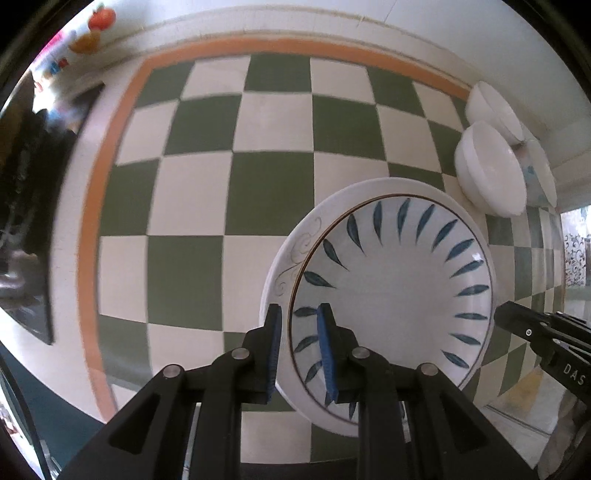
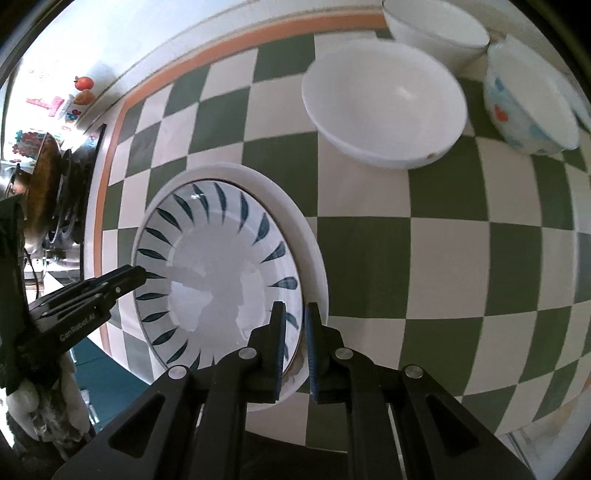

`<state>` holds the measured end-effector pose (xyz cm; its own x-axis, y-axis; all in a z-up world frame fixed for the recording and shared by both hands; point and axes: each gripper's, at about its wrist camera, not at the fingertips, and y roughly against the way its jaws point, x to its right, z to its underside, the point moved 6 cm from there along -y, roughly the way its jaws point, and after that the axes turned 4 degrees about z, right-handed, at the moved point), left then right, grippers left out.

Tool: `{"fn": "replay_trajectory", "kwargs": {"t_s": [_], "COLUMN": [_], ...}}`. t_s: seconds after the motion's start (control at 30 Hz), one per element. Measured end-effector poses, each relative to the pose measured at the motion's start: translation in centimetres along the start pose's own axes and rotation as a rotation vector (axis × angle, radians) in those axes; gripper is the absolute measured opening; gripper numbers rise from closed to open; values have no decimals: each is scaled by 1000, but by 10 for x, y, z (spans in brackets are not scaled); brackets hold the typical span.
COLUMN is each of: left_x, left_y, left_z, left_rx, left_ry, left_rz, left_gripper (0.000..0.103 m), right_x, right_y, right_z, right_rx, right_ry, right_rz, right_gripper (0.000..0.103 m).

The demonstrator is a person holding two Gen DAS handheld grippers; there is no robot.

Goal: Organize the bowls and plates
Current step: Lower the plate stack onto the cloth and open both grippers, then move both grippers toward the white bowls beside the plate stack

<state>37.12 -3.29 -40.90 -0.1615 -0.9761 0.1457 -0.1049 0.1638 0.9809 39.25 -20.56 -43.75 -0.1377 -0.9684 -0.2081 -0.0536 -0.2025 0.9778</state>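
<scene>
Left gripper (image 1: 300, 347) and right gripper (image 2: 295, 347) each clamped on stacked plates' rims: leaf-patterned plate (image 1: 399, 291) atop white plate (image 1: 291, 254); three bowls (image 2: 384, 99) beyond.

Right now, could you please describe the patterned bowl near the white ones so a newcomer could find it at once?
Start at the green-and-white checked table and look to its far edge, where three bowls cluster. Behind the large white bowl and beside another white bowl sits the patterned bowl. It alone carries blue and orange blotches on its outer wall.
</scene>
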Motion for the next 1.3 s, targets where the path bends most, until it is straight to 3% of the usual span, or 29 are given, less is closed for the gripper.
{"fn": "replay_trajectory", "kwargs": {"t_s": [0.27,0.5,0.6,0.67,0.73,0.83,1.0,1.13,1.3], "left_x": [15,19,21,21,21,20,22,25,28], "left_y": [72,143,169,185,195,211,234,250,260], "left_z": [38,75,89,97,103,113,130,142,154], "left_rx": [151,277,324,349,371,401,448,478,494], "left_ry": [-45,-92,-98,-92,-82,-67,-55,-57,-61], "left_rz": [-23,-27,-19,1,4,16,10,8,5], "left_gripper": [21,32,45,68,80,90,93,99,100], "right_x": [-31,-50,-56,-62,-65,-69,-72,-72,-70], "right_y": [51,114,138,156,171,194,224,241,256], "right_z": [49,106,125,139,148,163,185,197,206], "right_rx": [113,242,293,330,362,407,464,504,541], "right_ry": [36,28,30,34,34,33,25,16,8], "right_rz": [58,66,70,71,72,73,76,103,113], "right_gripper": [13,31,39,45,52,62,83,86,88]}}
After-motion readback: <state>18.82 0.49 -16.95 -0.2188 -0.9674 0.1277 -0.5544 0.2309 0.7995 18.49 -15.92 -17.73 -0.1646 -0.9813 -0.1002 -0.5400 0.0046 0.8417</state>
